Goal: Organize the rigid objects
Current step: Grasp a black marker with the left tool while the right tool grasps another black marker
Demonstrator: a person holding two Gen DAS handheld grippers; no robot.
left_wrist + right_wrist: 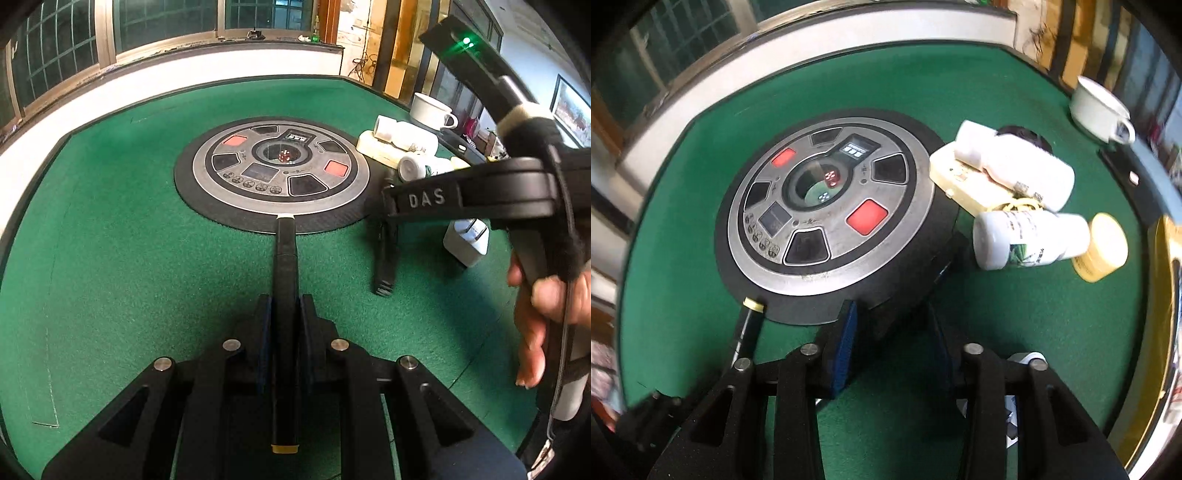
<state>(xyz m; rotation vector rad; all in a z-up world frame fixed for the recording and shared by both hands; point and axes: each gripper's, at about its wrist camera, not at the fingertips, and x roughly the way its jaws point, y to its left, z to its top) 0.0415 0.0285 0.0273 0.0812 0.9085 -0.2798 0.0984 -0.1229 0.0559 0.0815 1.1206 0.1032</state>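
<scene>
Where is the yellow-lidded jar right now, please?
In the right wrist view, the yellow-lidded jar lies at the right on the green felt, touching the labelled white bottle.

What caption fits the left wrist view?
Left gripper shut on a black pen pointing at the round control panel.

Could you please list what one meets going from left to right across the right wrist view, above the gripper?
Black pen → round control panel → cream box → labelled white bottle → yellow-lidded jar.

Even daylight, fisheye-bent edges; the right wrist view is motion-blurred.
</scene>
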